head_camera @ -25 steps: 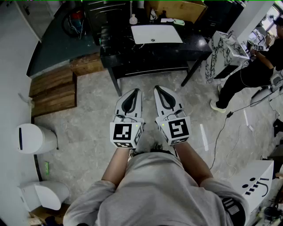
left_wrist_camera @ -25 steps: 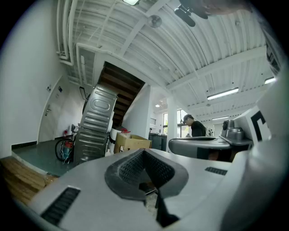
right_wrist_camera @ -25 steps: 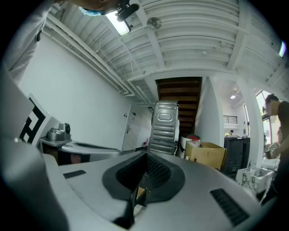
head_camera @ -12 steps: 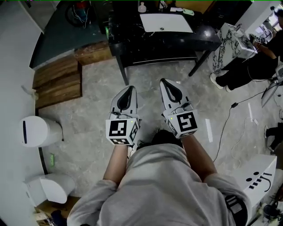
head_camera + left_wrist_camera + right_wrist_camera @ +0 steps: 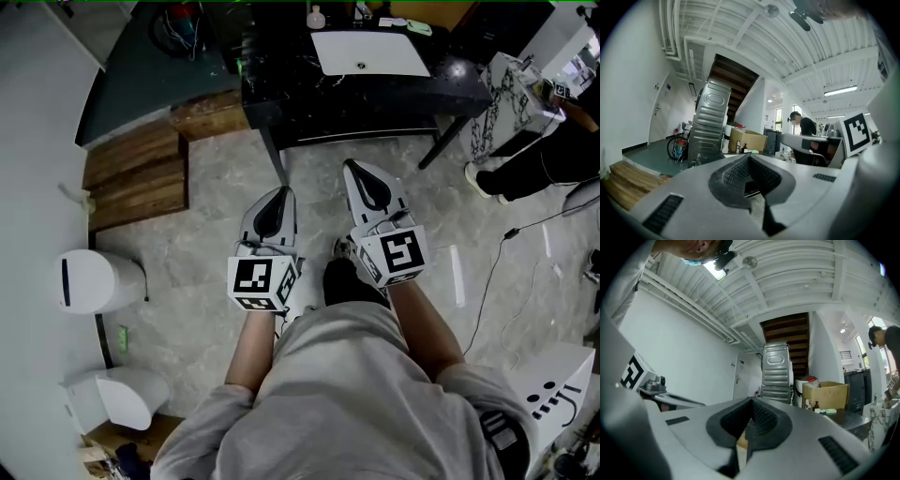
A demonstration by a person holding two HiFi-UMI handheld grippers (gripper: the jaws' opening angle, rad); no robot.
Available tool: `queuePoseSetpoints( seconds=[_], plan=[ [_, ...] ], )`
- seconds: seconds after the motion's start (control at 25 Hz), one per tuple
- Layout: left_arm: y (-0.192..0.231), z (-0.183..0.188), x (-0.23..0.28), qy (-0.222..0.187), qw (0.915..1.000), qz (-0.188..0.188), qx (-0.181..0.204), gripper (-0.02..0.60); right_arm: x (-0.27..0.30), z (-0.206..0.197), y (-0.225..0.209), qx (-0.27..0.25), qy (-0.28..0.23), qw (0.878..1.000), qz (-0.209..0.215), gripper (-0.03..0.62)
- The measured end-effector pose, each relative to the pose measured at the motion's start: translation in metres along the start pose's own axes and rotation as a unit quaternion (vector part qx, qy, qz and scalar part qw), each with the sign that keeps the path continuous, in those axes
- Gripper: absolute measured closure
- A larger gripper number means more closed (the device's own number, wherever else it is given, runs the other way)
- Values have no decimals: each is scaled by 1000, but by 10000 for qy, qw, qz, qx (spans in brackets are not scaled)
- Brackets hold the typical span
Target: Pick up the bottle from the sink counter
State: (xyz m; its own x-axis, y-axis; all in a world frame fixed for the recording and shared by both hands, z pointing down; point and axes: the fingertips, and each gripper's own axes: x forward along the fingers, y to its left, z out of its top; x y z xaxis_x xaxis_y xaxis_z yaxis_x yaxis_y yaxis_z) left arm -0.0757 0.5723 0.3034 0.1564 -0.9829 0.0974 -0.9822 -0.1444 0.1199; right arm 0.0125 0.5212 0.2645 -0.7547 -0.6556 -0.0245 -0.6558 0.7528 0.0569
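Head view: the left gripper (image 5: 280,193) and the right gripper (image 5: 352,167) are held side by side over the pale stone floor (image 5: 197,291), both pointing at the black counter (image 5: 281,89). The bottle (image 5: 316,17) stands upright at the counter's far edge, just left of the white sink (image 5: 370,53) and well apart from both tools.

Left gripper view: the 2 jaws of the left gripper (image 5: 749,157) are pressed together with nothing between them. The bottle (image 5: 737,146) shows far ahead, beside a cardboard box (image 5: 752,140).

Right gripper view: the right gripper (image 5: 751,402) is likewise fully closed and empty. The bottle (image 5: 807,403) stands far off, right of the jaws.
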Motion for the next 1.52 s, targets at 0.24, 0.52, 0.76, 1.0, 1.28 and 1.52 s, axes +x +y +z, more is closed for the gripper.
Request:
queuePoseSetpoints(
  seconds=[0.24,0.52,0.76,1.0,1.28,1.52],
  plan=[
    [12,10,77,112,9999,-49,76,569,57,-5,-58,171,-11,9998,-30,585],
    [5,24,181,250,9991,-354,3,569,106,-6,-135,257,-13,9996,-83,585],
    [-11,26,258,393,9973,-616,-71,569,128,-23,-201,430,170,9989,-53,585],
    [-20,17,304,622,9954,-731,-5,569,147,-37,-247,562,294,9980,-76,585],
    [9,18,355,648,9959,-625,2,569,179,-55,-277,532,486,9974,-2,585],
    [40,25,413,648,9957,-651,105,569,216,-69,-317,517,657,9964,-162,585]
  ],
)
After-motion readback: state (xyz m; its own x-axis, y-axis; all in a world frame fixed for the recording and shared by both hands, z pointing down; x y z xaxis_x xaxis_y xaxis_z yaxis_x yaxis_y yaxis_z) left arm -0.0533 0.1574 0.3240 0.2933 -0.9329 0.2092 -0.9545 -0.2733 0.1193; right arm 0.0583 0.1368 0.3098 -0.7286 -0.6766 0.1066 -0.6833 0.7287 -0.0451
